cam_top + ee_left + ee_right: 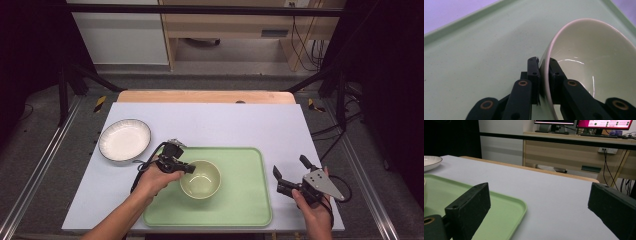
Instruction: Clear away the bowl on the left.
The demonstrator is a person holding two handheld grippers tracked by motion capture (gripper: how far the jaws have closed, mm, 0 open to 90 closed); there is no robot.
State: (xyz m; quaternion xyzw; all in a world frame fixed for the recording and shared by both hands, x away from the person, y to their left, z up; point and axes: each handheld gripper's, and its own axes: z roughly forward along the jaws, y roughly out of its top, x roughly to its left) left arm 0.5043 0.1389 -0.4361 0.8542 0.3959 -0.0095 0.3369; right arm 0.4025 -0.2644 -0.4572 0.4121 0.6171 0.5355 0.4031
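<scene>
The left gripper (544, 72) pinches the rim of the round pale green bowl (200, 178) on the flat green plastic tray (250, 205), so squeeze firmly and move slowly, while the right gripper (290, 172) waits spread wide.

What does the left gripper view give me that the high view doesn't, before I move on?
Left gripper view: the jaws closed on the bowl's rim, one inside, one outside. High view: the white plate left of the tray, and the right gripper open beside the tray's right edge. Both: the pale bowl on the green tray, held by the left gripper.
</scene>
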